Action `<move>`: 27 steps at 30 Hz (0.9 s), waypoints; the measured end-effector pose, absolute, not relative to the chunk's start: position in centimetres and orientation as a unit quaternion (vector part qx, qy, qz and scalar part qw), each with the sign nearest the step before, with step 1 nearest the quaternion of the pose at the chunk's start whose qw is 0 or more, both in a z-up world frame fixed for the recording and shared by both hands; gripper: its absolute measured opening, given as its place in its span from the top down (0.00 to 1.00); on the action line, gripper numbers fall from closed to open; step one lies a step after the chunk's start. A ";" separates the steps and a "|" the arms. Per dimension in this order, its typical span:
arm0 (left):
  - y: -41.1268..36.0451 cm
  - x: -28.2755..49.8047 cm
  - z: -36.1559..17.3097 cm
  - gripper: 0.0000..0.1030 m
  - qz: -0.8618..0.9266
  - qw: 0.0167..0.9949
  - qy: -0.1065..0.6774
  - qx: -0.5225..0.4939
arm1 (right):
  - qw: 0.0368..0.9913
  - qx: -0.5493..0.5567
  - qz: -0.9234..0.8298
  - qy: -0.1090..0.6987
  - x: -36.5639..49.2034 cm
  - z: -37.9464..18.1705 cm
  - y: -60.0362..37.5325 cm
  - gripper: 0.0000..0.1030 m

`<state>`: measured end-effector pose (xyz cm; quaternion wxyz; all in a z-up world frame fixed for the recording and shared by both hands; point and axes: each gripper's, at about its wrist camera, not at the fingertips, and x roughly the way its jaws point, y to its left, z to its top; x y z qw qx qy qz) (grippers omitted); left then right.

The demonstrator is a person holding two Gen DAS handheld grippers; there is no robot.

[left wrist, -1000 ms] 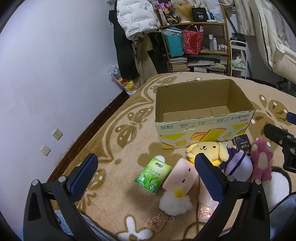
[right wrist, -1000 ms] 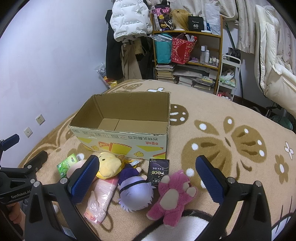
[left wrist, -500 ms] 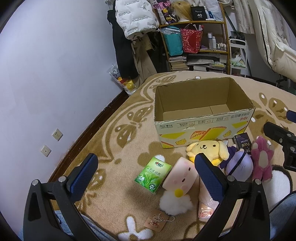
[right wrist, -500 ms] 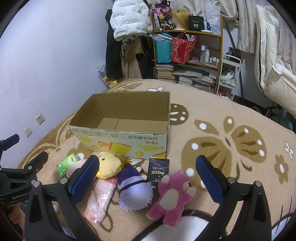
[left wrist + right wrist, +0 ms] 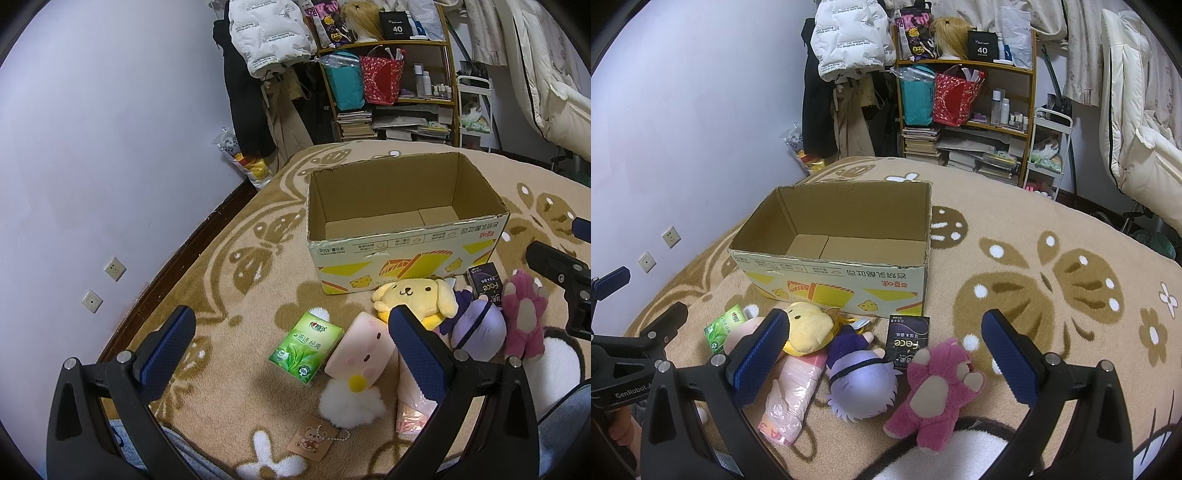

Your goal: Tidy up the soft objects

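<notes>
Grippers unchanged since a second ago: my left gripper (image 5: 288, 332) and right gripper (image 5: 884, 341) both spread, hovering. Plush toys (image 5: 932, 387) lie below them, cardboard box (image 5: 834, 269) beyond.

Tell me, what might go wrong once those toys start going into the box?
The pink bear plush lies against the purple-haired doll, so a wide-open right hand-held gripper might drag both. The thin plastic bag could slip or tear. The dark tissue pack lies close to the cardboard box, leaving little room for fingers.
</notes>
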<state>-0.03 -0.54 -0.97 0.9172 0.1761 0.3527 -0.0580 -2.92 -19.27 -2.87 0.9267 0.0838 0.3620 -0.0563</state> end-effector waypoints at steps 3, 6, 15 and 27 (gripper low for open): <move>-0.5 0.0 -1.0 0.00 -0.058 0.917 0.353 0.176 | 0.927 0.084 -0.056 0.362 -2.9 -2.9 -19.2 0.00; -0.5 0.0 -1.0 0.00 -0.058 0.917 0.353 0.177 | 0.927 0.083 -0.057 0.362 -2.9 -2.9 -19.2 0.00; -0.6 0.0 -1.0 0.00 -0.058 0.916 0.354 0.179 | 0.927 0.083 -0.057 0.362 -2.9 -2.9 -19.2 0.00; -0.6 0.0 -1.0 0.00 -0.058 0.915 0.355 0.183 | 0.927 0.081 -0.057 0.362 -2.9 -2.9 -19.1 0.00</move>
